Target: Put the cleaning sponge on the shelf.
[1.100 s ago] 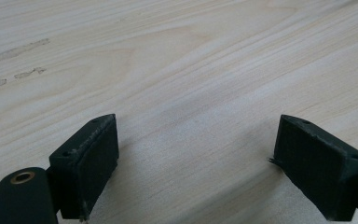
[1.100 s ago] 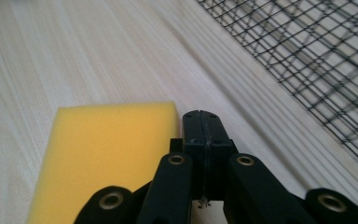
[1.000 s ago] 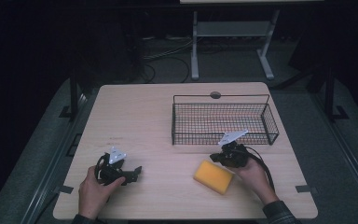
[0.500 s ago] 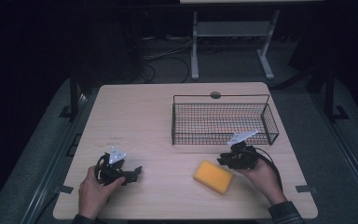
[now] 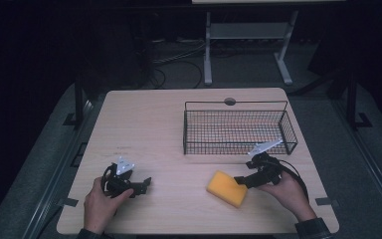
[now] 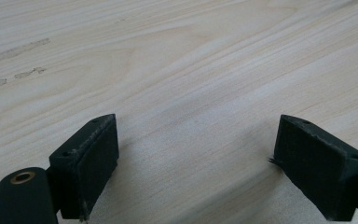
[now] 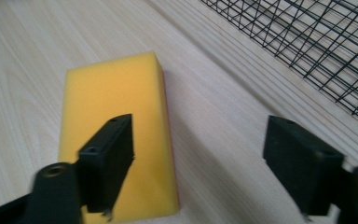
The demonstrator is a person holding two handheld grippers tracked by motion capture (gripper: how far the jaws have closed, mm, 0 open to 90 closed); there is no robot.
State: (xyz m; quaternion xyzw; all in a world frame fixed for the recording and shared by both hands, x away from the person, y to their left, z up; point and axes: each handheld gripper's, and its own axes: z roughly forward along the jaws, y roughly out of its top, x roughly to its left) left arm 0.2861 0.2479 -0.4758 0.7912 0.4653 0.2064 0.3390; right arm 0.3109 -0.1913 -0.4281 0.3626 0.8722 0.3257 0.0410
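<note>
Looking down from the high view, the yellow sponge [image 5: 227, 188] lies flat on the table [image 5: 154, 129] just in front of the wire basket [image 5: 238, 127], with the right gripper [image 5: 242, 180] at its right end, jaws just opened, so a careless close could nudge it aside instead of catching it. Along the left gripper [image 6: 193, 154], wide jaws frame bare wood. Along the right gripper [image 7: 200, 163], wide jaws straddle only the sponge's right edge, a thin red face showing there; a pinch could miss.

Matt foam-like sponge [image 7: 116, 140]; pale smooth wood table [image 5: 149, 129].
</note>
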